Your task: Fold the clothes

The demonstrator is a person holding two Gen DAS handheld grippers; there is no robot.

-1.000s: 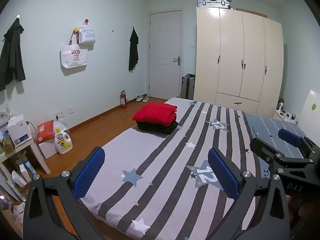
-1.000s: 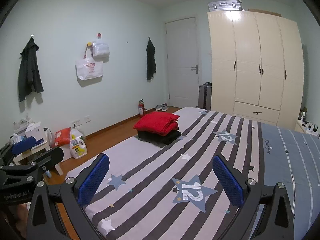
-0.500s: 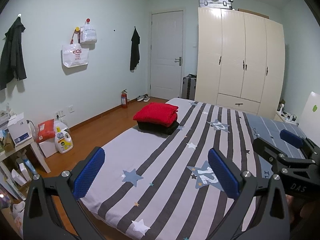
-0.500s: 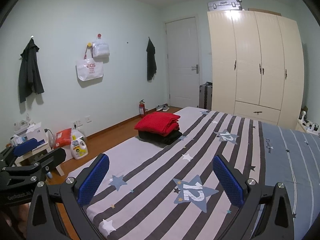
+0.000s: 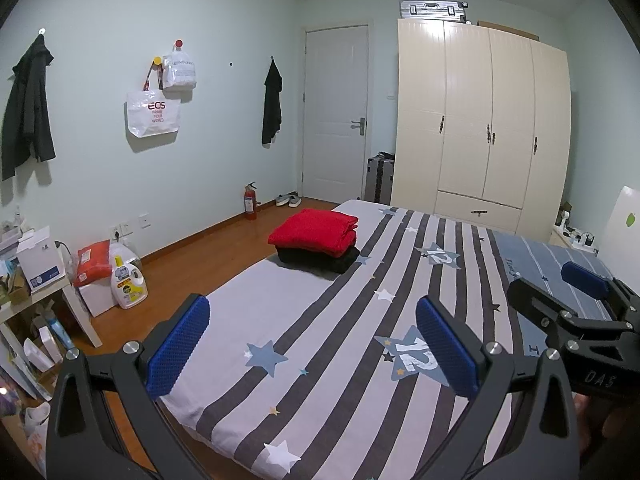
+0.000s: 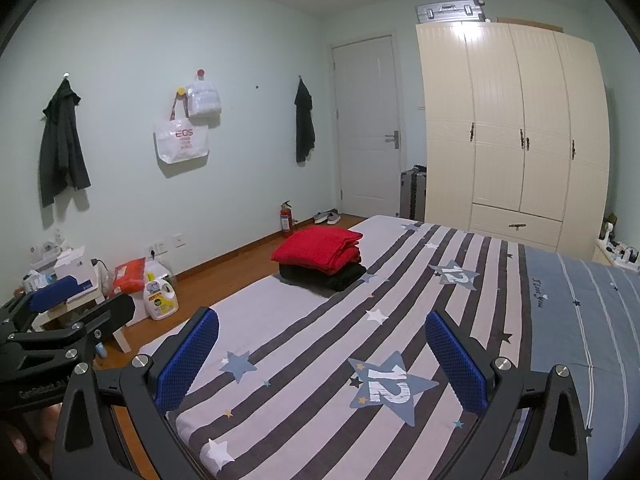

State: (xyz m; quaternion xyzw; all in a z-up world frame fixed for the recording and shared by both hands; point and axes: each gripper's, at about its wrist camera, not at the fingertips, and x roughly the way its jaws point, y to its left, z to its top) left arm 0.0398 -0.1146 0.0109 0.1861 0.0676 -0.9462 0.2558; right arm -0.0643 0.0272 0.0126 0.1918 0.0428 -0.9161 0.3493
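— Where the striped bed [image 5: 320,344] runs toward the door, what lies on it?

— A folded red garment [image 5: 314,231] stacked squarely on a folded black garment [image 5: 320,259], near the bed's left edge and well apart from both tongs.

— Any containers about?

— A white carrier bag [image 5: 152,114] hangs on the left wall with a smaller white bag [image 5: 179,72] beside it on the next hook; what they hold cannot be told. On the floor stands a white detergent bottle [image 5: 128,286] with a yellow label, just beside a red packet [image 5: 93,262] lying on a white box. A silver suitcase [image 5: 434,9] lies on top of the cream wardrobe [image 5: 480,128], whose doors are closed.

— And the tongs?

— The left tongs [image 5: 312,344] are spread wide, blue pads far apart, gripping nothing and touching nothing (only bed shows between them). The right tongs [image 6: 322,354] stand equally wide and empty; in the left view they also appear at the right edge [image 5: 576,308].

— Anything readable?

— "EOS" in red on the carrier bag, smaller lines beneath it too small to be sure of. "12" on a blue star [image 6: 390,386] printed on the bedcover, and cursive script [image 6: 538,298] by the blue section, which I cannot read with certainty. Letters "DAS" show on the body of the right tongs.
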